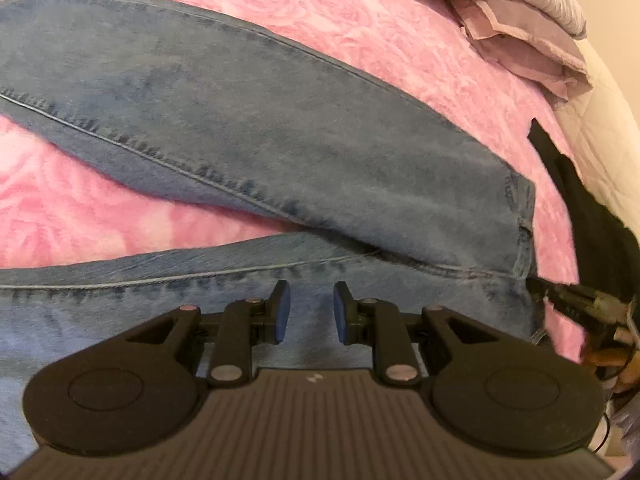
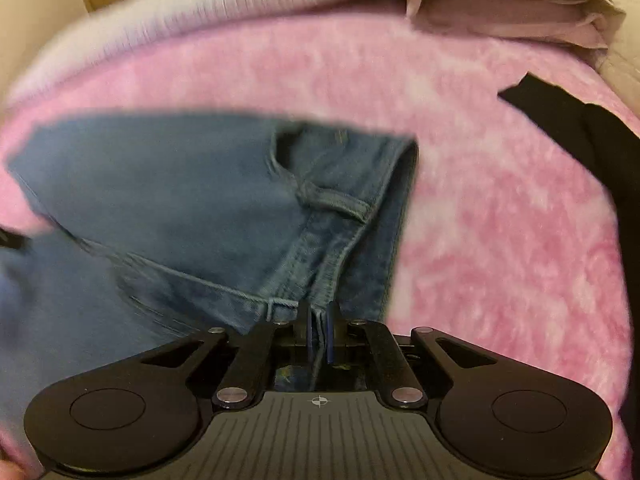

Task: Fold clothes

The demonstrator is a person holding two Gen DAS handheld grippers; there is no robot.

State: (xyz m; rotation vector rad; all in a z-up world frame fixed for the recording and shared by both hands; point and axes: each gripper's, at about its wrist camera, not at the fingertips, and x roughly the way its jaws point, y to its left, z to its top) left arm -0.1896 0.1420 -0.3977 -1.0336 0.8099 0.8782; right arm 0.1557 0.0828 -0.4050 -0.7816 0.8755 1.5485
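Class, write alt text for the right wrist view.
The right gripper, shut, pinches the waistband edge of blue jeans lying on a pink blanket. A black garment lies to the right, folded lilac cloth beyond.

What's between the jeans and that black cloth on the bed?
Only bare pink blanket lies between the jeans and the black cloth, seen in the right wrist view.

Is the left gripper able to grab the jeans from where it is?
Probably yes. The left gripper is open right above the jeans, and nothing lies between them. The right gripper already pinches the waistband.
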